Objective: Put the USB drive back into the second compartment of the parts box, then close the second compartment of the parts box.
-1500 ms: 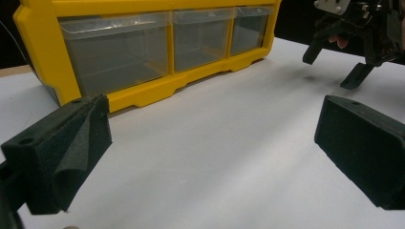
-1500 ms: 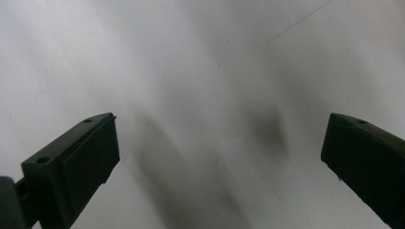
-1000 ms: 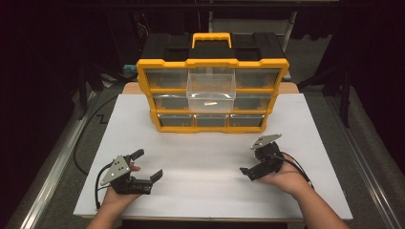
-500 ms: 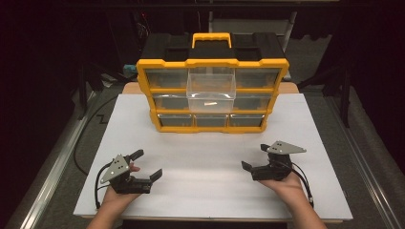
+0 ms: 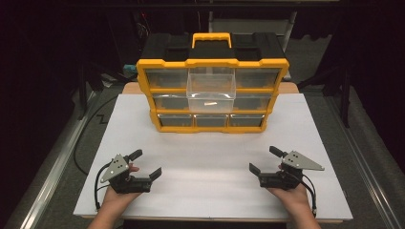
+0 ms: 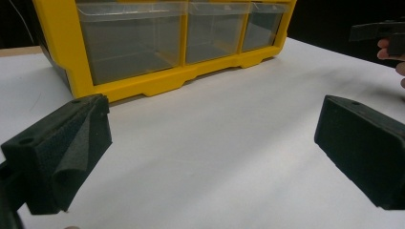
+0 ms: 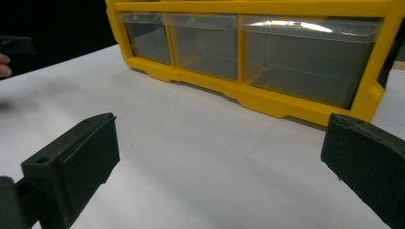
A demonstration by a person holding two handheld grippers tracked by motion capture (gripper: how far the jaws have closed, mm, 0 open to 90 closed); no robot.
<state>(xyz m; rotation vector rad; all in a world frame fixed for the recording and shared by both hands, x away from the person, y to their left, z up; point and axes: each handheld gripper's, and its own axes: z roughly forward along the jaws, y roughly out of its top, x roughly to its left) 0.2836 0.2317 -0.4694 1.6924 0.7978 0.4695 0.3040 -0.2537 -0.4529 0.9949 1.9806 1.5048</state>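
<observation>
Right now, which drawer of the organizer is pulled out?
The middle drawer, in the centre column at the top and middle rows. It juts forward from the yellow organizer, holding a small pale item; the other drawers sit flush.

a yellow drawer cabinet [image 5: 212, 90] with a black top stands upright at upper centre of the high view; its clear middle drawer [image 5: 211, 93] is pulled out.

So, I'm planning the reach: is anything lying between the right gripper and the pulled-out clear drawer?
No. In the high view, bare white tabletop separates the right gripper from the pulled-out drawer.
</observation>
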